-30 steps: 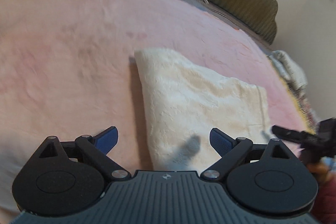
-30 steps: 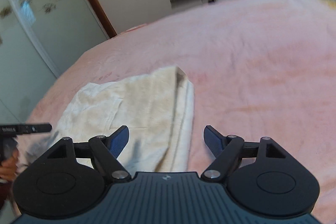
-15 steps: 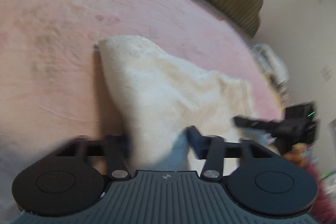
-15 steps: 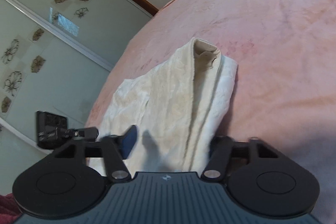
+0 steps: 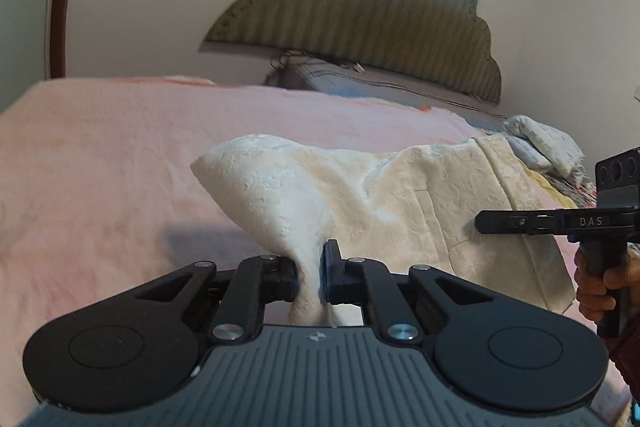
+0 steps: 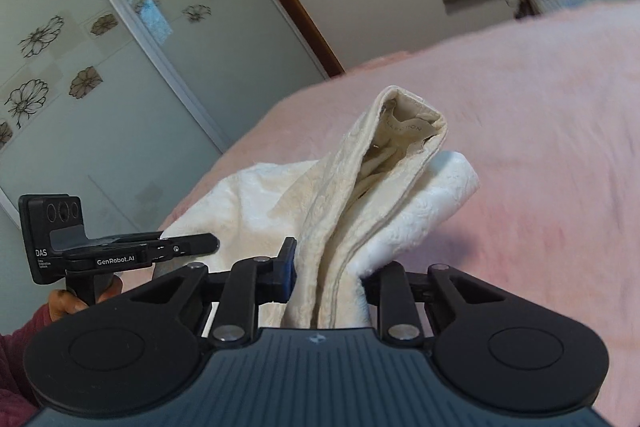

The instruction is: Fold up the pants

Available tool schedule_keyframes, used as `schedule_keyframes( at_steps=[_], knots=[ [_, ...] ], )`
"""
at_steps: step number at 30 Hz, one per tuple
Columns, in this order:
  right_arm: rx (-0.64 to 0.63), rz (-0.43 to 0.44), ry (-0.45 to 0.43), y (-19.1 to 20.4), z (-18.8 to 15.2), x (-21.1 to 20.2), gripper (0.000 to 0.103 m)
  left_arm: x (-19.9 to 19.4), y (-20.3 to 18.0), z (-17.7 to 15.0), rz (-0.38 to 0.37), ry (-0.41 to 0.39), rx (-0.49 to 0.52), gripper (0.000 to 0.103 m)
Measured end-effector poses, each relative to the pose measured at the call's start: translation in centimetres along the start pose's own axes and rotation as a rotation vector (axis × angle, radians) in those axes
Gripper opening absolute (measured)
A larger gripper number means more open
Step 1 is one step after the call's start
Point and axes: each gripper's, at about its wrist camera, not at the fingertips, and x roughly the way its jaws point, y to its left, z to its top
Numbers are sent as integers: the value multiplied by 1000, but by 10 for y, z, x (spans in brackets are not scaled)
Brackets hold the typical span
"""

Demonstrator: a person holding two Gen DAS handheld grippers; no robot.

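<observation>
Cream pants (image 5: 360,195) — in both grippers

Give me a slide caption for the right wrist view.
Right gripper closing on bunched cream pants above a pink bedspread.

Cream pants on a pink bed

The pants (image 5: 400,199) are cream with an embossed texture; the bed (image 5: 100,163) cover is pink, the headboard (image 5: 360,27) olive and striped, the wardrobe doors (image 6: 80,67) frosted grey-green with brown flowers.
</observation>
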Motion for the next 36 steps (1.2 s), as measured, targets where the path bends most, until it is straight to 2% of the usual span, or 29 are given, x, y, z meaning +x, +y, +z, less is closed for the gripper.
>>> schedule_keyframes(
  at_steps=[3,6,10,12,13,16,18,20,21,23,25,26,27,28,30,31,32,34,35,36],
  knots=[
    [-29,-20,-34,-1,29,27,22,30,16,27,47,7,-15,15],
    [-8,-56,-43,-16,50,62,22,67,27,40,112,37,-8,17],
    [7,-164,31,-37,52,110,25,112,40,34,188,145,-23,21],
    [25,-281,83,-46,44,128,35,122,42,28,217,164,-23,29],
    [38,-311,90,-49,40,130,41,120,45,27,224,157,-37,44],
    [119,-312,61,-55,32,116,43,106,40,27,279,155,-16,55],
    [56,-398,23,-40,26,100,45,89,32,24,323,142,35,63],
    [-125,-538,-15,-9,18,89,47,70,22,15,345,96,82,73],
    [-227,-579,-51,8,10,83,47,63,15,9,364,81,102,75],
    [-354,-566,-88,37,-5,75,48,62,5,-1,401,86,129,79],
    [-412,-482,-16,51,-16,82,46,75,1,-9,419,136,152,80],
    [-415,-458,53,53,-22,92,46,79,0,-11,435,138,151,80],
    [-408,-474,119,49,-27,102,45,76,0,-11,445,130,135,80],
    [-396,-500,137,44,-31,108,45,70,-1,-9,450,128,117,79],
    [-291,-536,99,44,-30,96,46,51,-9,-7,433,106,102,80],
    [-274,-524,76,51,-30,88,48,40,-14,-10,413,79,95,82],
    [-287,-472,44,61,-34,76,48,34,-18,-14,399,66,92,90],
    [-324,-433,45,73,-45,73,53,38,-25,-25,397,92,118,96],
    [-337,-458,69,73,-50,80,60,44,-26,-29,414,113,134,95],
    [-342,-508,91,67,-56,89,62,49,-27,-34,439,141,130,94]
  ],
)
